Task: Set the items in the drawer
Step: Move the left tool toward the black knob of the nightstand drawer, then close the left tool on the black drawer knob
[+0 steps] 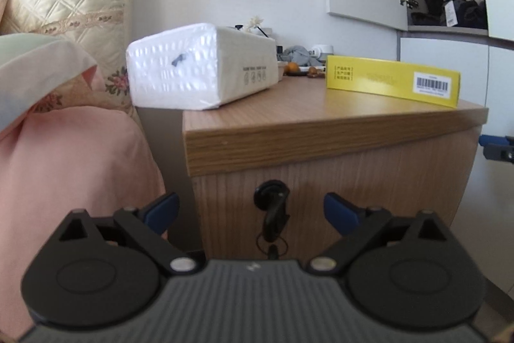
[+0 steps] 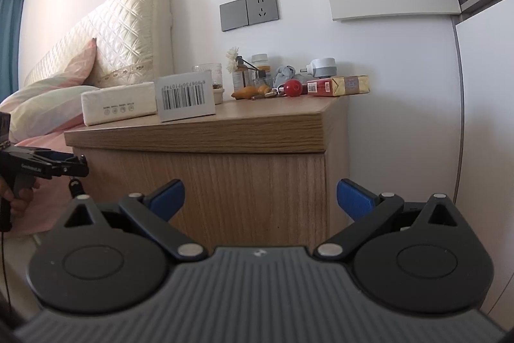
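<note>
The left gripper [image 1: 250, 211], jaws spread wide and empty, is aligned directly before the drawer key [image 1: 272, 211]; the right gripper [image 2: 260, 198], likewise wide, is farther off. The yellow box [image 1: 392, 81] lies lengthwise on the nightstand [image 1: 321, 130] above.

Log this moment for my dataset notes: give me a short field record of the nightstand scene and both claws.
surface: wooden nightstand beside a bed
drawer: shut, key in lock
on top, near edge: white tissue pack, yellow box with barcode
on top, at back: red and gold carton, red ball, small bottles
left claw: open, empty, facing the key
right claw: open, empty, facing the nightstand's side
task state: no item picked up yet
</note>
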### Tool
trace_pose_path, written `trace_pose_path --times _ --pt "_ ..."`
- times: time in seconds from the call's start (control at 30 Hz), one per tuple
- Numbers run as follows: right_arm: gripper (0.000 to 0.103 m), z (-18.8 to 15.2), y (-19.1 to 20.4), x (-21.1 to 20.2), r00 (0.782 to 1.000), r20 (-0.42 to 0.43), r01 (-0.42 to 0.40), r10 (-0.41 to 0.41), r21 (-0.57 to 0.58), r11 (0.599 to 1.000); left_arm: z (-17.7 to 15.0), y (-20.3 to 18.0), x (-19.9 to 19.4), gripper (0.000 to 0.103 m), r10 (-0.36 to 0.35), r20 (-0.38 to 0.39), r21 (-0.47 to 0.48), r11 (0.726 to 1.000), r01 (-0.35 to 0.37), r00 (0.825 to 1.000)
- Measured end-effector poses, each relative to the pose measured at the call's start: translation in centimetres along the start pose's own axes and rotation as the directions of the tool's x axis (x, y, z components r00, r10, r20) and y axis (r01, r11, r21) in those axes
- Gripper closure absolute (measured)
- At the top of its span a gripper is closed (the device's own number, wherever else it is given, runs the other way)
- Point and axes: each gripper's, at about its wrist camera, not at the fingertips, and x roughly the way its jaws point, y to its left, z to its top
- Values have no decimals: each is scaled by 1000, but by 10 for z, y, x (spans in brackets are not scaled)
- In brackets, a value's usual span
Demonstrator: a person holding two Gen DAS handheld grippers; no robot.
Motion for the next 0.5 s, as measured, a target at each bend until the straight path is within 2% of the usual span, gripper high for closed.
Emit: trace_pose_path --times 0.27,0.5 --pt "0 4 -1 7 1000 17 12 -12 -10 1000 2 8 6 8 -32 -11 -15 999 32 999" --pt "0 7 -2 11 1000 26 4 -4 -10 1000 2 4 10 8 -34 -15 17 999 34 999"
